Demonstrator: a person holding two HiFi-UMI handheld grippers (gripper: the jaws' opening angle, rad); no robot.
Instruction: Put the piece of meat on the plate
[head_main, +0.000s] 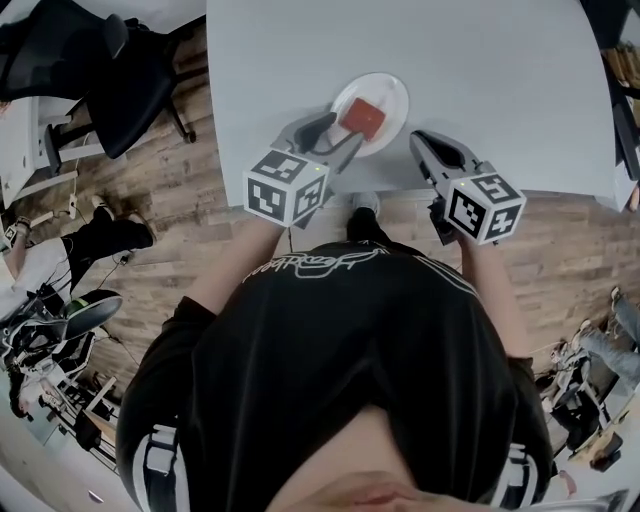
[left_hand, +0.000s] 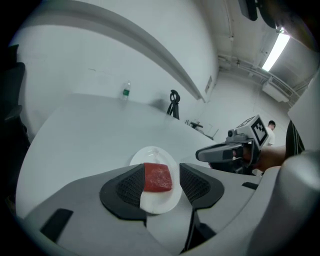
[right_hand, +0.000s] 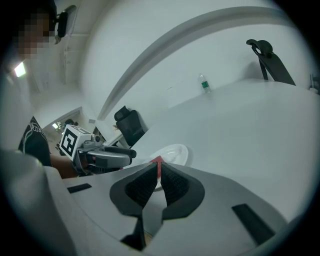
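The piece of meat (head_main: 364, 118) lies on the white plate (head_main: 395, 90), just above the middle of the head view and close to the near edge of the grey table (head_main: 480, 80). The job looks all but done to me. The left gripper (head_main: 333, 140) reaches in from the lower left with its jaws spread either side of the red slab. In the left gripper view the meat sits against the left-hand pad, with a clear gap before the right-hand one, so nothing is pinching it. That contact is what I'd watch. If the meat clings to the ribbed pad, drawing the gripper back could drag it across the plate or tip it over the rim. The lower jaw also sits right at the plate's edge, so a careless pull could skid the plate toward the table's near side. A straight lift clear looks safer to me than a sideways sweep. The right gripper (head_main: 432, 150) hangs at the table edge, right of the plate and apart from it. Its jaws are drawn almost together, with only a sliver between them and nothing held. The plate holds only the meat. A small bottle (left_hand: 126, 91) stands far off toward the top of the left gripper view, and I can't tell what's in it.
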